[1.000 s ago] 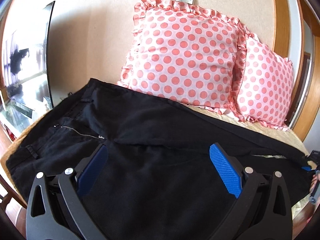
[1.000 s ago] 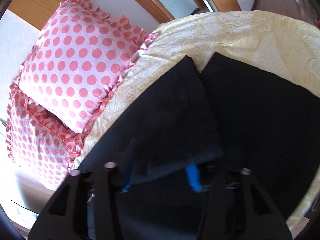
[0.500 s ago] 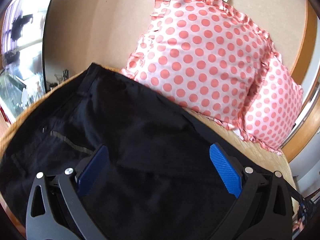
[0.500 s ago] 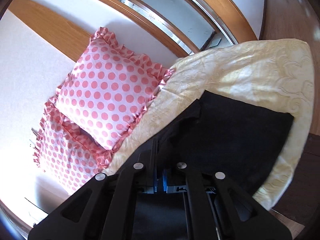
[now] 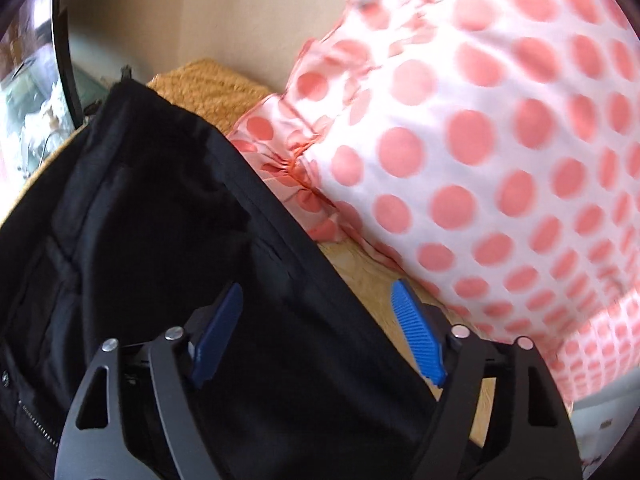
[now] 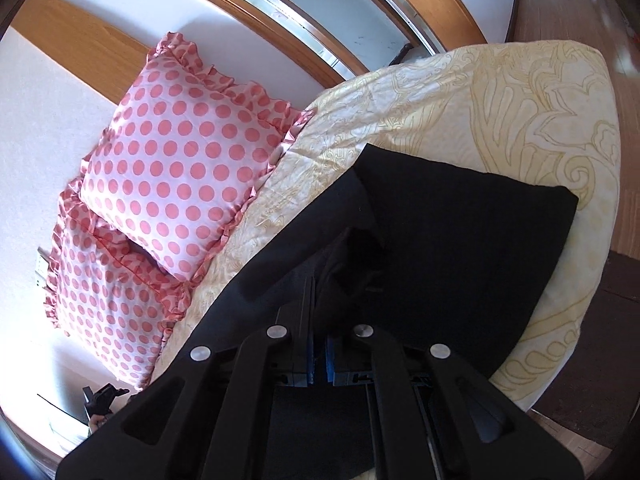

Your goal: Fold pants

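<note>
Black pants (image 5: 160, 248) lie spread on the bed, waistband and zipper end at the left of the left wrist view. My left gripper (image 5: 316, 320) is open, blue pads either side of the pants' far edge seam, low over the fabric. In the right wrist view the pants' leg ends (image 6: 460, 232) lie on the yellow bedspread (image 6: 500, 112). My right gripper (image 6: 320, 344) is shut on a bunched fold of the pants' fabric, which rises between the pads.
Two pink polka-dot pillows (image 6: 180, 168) lean against the wall at the head of the bed; one fills the right of the left wrist view (image 5: 500, 152). A dark-framed mirror (image 5: 60, 40) stands at far left. Wooden floor (image 6: 580, 8) lies past the bed's foot.
My left gripper has moved forward and right toward the pants' far edge, close to the pillow. My right gripper closed on the leg fabric and lifted it, pulling the legs back.
</note>
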### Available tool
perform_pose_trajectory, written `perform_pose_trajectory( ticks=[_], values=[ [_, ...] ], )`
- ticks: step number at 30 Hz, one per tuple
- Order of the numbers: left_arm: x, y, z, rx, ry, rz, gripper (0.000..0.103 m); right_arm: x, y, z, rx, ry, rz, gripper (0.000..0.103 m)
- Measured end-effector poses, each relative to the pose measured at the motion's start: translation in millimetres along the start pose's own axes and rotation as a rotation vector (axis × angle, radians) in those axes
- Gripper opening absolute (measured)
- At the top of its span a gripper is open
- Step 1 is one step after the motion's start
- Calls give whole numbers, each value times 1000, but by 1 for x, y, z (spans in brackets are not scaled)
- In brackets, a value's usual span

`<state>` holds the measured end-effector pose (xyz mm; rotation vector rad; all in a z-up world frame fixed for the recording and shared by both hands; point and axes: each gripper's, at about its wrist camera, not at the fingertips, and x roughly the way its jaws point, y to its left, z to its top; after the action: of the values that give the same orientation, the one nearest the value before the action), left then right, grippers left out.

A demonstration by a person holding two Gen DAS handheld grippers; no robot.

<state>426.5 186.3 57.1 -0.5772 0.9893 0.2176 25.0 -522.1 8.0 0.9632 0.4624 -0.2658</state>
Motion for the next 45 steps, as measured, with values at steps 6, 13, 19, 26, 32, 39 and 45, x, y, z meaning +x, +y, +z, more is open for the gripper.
perform_pose_trajectory(
  ticks=[6, 13, 19, 26, 32, 39, 45],
  values=[
    [16, 18, 8, -86, 11, 37, 16, 0, 11, 5, -57, -17, -22, 4],
    [-71, 37, -22, -17, -146, -55, 10, 1, 11, 17, -61, -40, 17, 4],
    [-183, 62, -86, 85, -292, -138, 10, -12, 7, 31, -54, -72, 41, 4],
    [-260, 110, -199, 163, -408, -155, 10, -47, 0, 48, -48, -145, 69, 4],
    [-228, 183, -295, 42, -336, -118, 10, -50, -26, 43, -13, -124, -18, 4],
    [-231, 226, -307, -92, -391, -139, 61, -40, -39, 33, -1, -63, -52, 4],
    [-223, 251, -277, -231, -308, -247, 78, -49, -39, 29, 31, -33, -24, 69]
  ],
)
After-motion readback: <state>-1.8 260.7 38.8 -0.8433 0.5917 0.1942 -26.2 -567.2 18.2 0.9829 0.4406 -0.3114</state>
